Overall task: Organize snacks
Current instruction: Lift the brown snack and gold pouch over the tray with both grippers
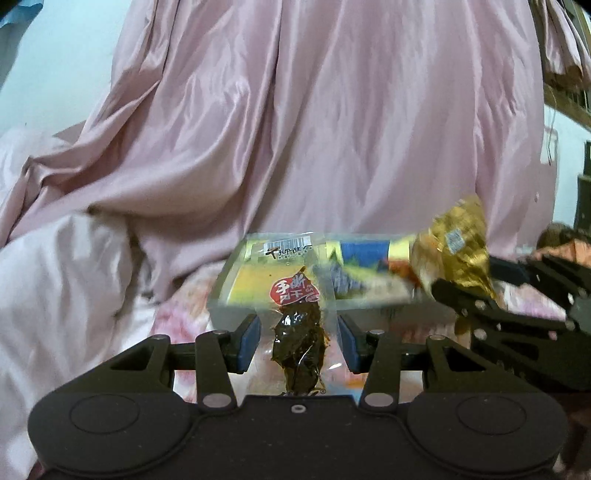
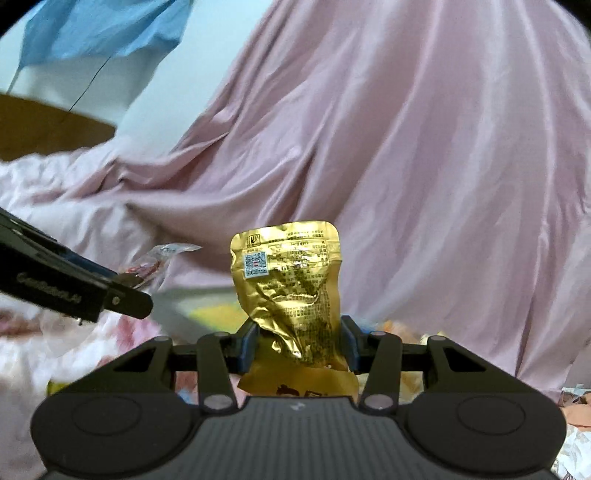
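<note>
My left gripper (image 1: pixel 299 341) has a clear packet of dark dried snack (image 1: pixel 299 343) between its blue pads (image 1: pixel 248 341), but there are gaps on both sides, so I can't tell if it is pinched or just hanging there. My right gripper (image 2: pixel 299 341) is pressed onto a crinkled gold foil pouch (image 2: pixel 290 291), held upright. Ahead sits a clear plastic box (image 1: pixel 236 273) with packets already inside.

Risks as I judge them: the clear packet is slick and could slip out before reaching the box. The grippers are close, so they might bump over the box. The box rests on soft bedding, so a push could tip it.

The surface is a floral bedsheet (image 1: pixel 177 321), with a rumpled pink quilt (image 1: pixel 332 129) behind, a pale wall and blue cloth (image 2: pixel 103 29).
</note>
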The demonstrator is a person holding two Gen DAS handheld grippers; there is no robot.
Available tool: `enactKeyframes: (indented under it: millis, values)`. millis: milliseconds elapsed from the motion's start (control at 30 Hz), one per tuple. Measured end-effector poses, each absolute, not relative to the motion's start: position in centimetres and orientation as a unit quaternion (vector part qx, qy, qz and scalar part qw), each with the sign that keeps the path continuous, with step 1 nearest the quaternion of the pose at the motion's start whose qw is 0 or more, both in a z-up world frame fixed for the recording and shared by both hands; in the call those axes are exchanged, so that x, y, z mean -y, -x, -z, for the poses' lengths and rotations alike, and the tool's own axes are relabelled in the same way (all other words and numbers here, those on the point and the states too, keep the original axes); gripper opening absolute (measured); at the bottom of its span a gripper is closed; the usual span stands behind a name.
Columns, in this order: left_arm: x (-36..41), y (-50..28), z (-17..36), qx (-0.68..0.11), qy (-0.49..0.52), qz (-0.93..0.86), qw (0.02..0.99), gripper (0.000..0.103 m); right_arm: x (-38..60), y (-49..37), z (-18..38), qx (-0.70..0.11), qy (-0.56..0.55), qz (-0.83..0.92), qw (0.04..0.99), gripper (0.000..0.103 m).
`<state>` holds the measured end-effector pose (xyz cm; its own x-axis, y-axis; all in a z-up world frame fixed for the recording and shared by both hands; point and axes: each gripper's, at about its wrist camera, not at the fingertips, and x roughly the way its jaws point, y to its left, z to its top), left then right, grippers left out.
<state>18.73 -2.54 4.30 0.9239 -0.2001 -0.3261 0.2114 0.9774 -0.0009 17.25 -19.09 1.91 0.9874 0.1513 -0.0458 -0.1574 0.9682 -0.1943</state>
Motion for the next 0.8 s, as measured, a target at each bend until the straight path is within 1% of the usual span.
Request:
enactKeyframes:
  millis: [233,367,600,800]
  values:
    - [4.8,-23.4,-7.4,-0.124,0.006,0.090,0.988,0.048,21.2,-19.6,-2.8,0.037,0.063,-0.049,0.996,0.050]
    - [5.8,-26.3,-8.1,-0.122,0.019,0.085,0.989,0.048,22.0,-21.6,-2.9,0.039,0.044,-0.043,0.997,0.050]
    - [7.7,-30.3,-7.0,-0.146,0.027,0.076,0.986,0.048,23.3,-24.3,-2.7,0.020,0.011,-0.042,0.999,0.050]
    - [7.5,-32.6,-5.3,-0.181,0.054,0.053,0.981,0.048,23.2,-25.3,-2.5,0.003,0.002,-0.060,0.998,0.050]
